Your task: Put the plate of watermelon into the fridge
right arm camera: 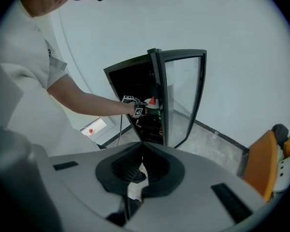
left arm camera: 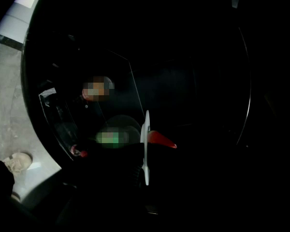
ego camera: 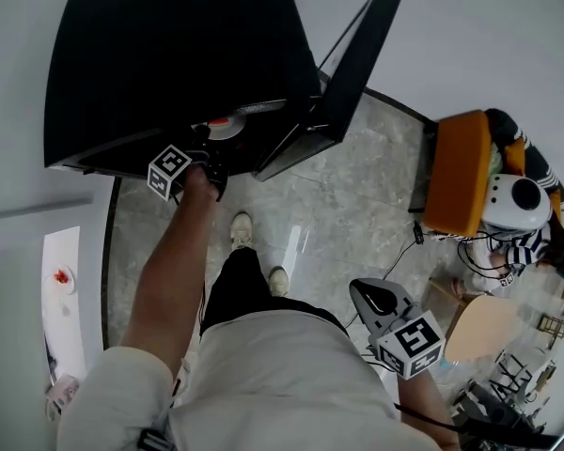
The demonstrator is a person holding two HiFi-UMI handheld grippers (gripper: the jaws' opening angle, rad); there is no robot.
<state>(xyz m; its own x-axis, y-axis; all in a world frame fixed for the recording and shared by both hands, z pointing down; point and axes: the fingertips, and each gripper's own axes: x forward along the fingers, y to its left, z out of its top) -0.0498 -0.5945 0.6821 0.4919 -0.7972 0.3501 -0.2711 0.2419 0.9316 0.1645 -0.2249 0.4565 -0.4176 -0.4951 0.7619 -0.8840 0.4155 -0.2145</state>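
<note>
My left hand-held gripper (ego camera: 210, 169) pinches the plate (left arm camera: 145, 149) by its rim inside the fridge (ego camera: 169, 54); any tilt could slide the watermelon (left arm camera: 160, 138) off.

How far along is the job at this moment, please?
Done: the fridge has its door open. In hand: the left gripper grips the plate with watermelon just inside it. Left: set it down, let go, withdraw. The right gripper hangs shut, empty.

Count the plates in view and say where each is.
2. One plate, carrying watermelon, is held by the left gripper at the open fridge; the other plate sits on the white surface at left. More may be hidden in the fridge.
</note>
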